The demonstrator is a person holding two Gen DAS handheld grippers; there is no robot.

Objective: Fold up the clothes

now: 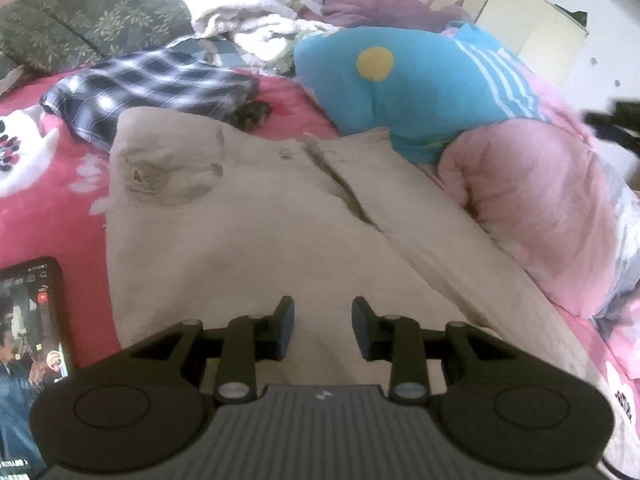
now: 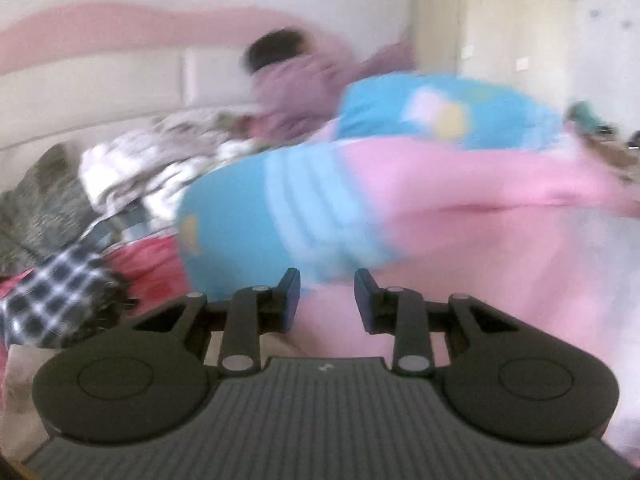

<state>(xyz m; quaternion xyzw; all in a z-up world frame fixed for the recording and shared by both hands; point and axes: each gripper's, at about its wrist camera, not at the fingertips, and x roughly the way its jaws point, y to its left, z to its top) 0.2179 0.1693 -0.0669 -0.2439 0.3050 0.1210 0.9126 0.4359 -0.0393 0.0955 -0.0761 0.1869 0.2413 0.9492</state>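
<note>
One pair of pants (image 1: 256, 216) lies flat, not folded, right ahead of the left gripper (image 1: 322, 330), and both it and the right gripper (image 2: 327, 302) are a bit open, holding nothing.

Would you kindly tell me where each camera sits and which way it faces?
Left wrist: on the left tool, looking down over beige trousers spread on the red bedspread; only the open tool's fingers show, nothing between them.
Right wrist: on the right tool, facing more level across the bed toward the wall, blurred; its fingers apart, empty.
Shared: blue cushion, pink quilt, plaid shirt, a lying person in purple.
</note>
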